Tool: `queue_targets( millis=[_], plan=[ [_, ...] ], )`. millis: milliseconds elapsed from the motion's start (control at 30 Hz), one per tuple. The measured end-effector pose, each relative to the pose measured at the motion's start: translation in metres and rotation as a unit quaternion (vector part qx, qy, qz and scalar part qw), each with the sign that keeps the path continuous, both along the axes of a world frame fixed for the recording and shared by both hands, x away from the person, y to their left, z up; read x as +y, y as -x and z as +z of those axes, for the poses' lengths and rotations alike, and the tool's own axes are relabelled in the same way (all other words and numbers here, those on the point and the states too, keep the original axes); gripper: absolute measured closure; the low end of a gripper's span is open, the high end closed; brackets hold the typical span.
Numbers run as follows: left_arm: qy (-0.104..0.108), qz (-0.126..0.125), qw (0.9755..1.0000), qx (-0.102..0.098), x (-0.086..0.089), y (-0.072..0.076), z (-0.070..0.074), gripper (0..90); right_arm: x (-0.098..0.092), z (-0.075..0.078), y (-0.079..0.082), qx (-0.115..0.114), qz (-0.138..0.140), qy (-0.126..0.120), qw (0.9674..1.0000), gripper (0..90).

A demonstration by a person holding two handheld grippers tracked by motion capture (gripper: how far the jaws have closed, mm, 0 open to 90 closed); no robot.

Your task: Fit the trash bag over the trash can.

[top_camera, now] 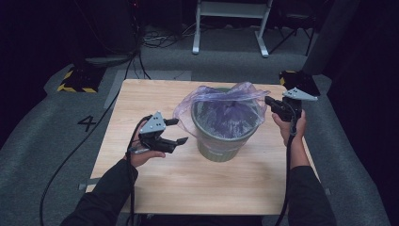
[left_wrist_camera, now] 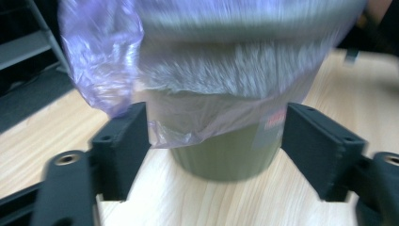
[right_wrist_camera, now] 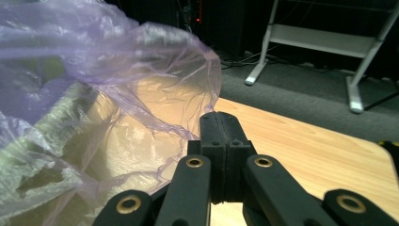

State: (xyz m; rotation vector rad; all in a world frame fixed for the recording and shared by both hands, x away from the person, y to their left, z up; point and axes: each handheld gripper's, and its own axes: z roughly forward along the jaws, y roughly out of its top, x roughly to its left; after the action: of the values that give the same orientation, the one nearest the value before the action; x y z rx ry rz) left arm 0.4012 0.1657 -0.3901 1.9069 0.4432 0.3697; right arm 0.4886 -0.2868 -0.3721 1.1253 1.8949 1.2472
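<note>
Left gripper (top_camera: 175, 131): jaws wide apart, nothing held; in its own view they frame the green bin (left_wrist_camera: 221, 160) w/o touching it. Right gripper (top_camera: 272, 104): jaws pressed flat together at the bag's edge; film appears pinched between them, though the seam hides how much.

Bin (top_camera: 220, 136) stands upright, centre of the wooden table (top_camera: 155, 188). Purple bag (top_camera: 226, 101) is draped over the rim, bunched high on the far-right side, loose film hanging down the left wall (left_wrist_camera: 188, 134).

Risks (est.):
- Thin film + one pinch point: a hard pull from the right could tear the bag or slip it out of the jaws.
- Bin is light and unheld: a sideways tug may tip or slide it. Left gripper is free to steady it but isn't in contact.
- Slack on the left side may ride back up off the rim.

Pose: left hand (top_camera: 143, 155) low, near-left of bin, jaws aimed level at its wall. Right hand (top_camera: 291, 125) at rim height, right of bin, jaws pointing inward at the bag.
</note>
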Motion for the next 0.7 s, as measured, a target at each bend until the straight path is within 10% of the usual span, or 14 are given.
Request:
queue_targets(
  millis=[133,300,467,700],
  plan=[
    [0.046,0.002,0.9989,-0.008,0.013,0.001,0.015,22.0,0.0,0.005,0.002,-0.01,-0.001,-0.001,1.0,90.0],
    [0.049,0.014,0.9984,-0.022,0.013,-0.012,0.039,21.6,0.002,0.011,0.005,-0.016,0.007,0.005,0.9998,90.0],
    [-0.008,0.019,0.9994,-0.029,-0.008,-0.035,0.049,21.9,0.004,0.018,0.005,-0.023,0.005,0.018,0.9996,90.0],
    [-0.024,0.051,0.9982,-0.02,-0.019,-0.063,0.047,31.8,0.011,0.018,0.0,-0.022,0.015,0.035,0.999,90.0]
  ],
)
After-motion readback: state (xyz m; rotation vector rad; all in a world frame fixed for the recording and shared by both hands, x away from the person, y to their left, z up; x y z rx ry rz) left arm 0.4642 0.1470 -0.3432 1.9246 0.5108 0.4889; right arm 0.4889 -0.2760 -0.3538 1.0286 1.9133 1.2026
